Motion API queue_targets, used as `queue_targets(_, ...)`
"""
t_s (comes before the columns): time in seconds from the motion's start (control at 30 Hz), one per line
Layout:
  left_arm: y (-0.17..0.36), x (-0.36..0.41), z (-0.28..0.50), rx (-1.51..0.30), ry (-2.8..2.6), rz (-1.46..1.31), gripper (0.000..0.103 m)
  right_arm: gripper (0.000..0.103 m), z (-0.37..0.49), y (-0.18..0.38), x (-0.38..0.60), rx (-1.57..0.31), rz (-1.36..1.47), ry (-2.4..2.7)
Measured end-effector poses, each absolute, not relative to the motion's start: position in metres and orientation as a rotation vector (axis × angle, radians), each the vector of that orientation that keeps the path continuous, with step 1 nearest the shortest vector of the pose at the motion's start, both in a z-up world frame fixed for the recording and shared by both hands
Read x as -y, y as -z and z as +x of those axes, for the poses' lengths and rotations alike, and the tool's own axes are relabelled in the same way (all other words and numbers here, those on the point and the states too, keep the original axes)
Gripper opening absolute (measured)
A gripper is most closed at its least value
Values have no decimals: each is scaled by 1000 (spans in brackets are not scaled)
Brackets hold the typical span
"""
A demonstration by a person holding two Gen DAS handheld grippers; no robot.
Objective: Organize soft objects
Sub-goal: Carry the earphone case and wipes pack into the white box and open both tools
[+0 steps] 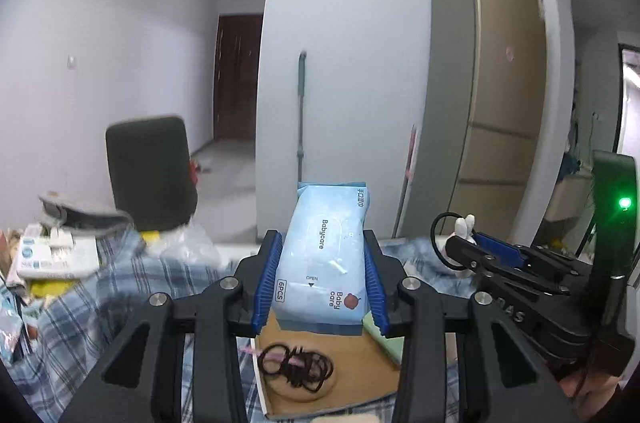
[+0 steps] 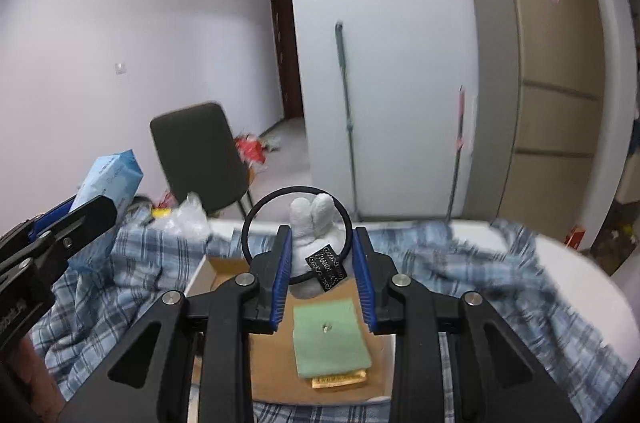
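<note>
Pinching a light-blue soft pack of baby wipes (image 1: 325, 263), left gripper (image 1: 322, 279) jaws hold it above an open cardboard box (image 1: 360, 379) w/ black hair ties (image 1: 296, 367). Right gripper (image 2: 322, 275) jaws squeeze a white plush rabbit (image 2: 314, 235) over the box's folded green cloth (image 2: 330, 335).

The wipes pack (image 1: 324, 263) hides the far part of the box (image 1: 360, 363) under it. The black arms cover the box's sides. The bunny (image 2: 316, 251) has its face turned away, and its tag (image 2: 326, 265) is too small to read. The green cloth (image 2: 330, 339) covers most of a gold thing (image 2: 340, 381). The stuff on the left (image 1: 52, 255) is blurry. A hand (image 1: 580, 383) is cut off by the edge.
</note>
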State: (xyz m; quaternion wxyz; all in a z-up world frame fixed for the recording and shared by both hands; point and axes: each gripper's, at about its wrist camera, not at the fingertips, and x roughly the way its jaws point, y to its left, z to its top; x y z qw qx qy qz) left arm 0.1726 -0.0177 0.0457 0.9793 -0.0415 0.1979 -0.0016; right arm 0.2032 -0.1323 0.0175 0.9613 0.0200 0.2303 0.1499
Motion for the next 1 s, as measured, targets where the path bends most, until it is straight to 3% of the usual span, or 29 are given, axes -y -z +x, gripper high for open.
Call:
queue_targets(0.37, 23, 9, 220, -678, 16, -75, 42, 29, 233, 58, 123, -730, -12, -354)
queue_targets(0.47, 25, 8, 223, -694, 28, -70, 42, 33, 236, 66, 123, -760, -15, -357)
queue_targets(0.57, 26, 11, 221, -690, 36, -64, 46, 47, 234, 67, 121, -749, -30, -342)
queue_targets(0.67, 25, 14, 218, -681, 25, -50, 57, 47, 229, 63, 120, -740, -30, -353)
queue_targets(1.0, 17, 2, 216, -664, 3, -85, 57, 47, 229, 57, 126, -725, -11, -349)
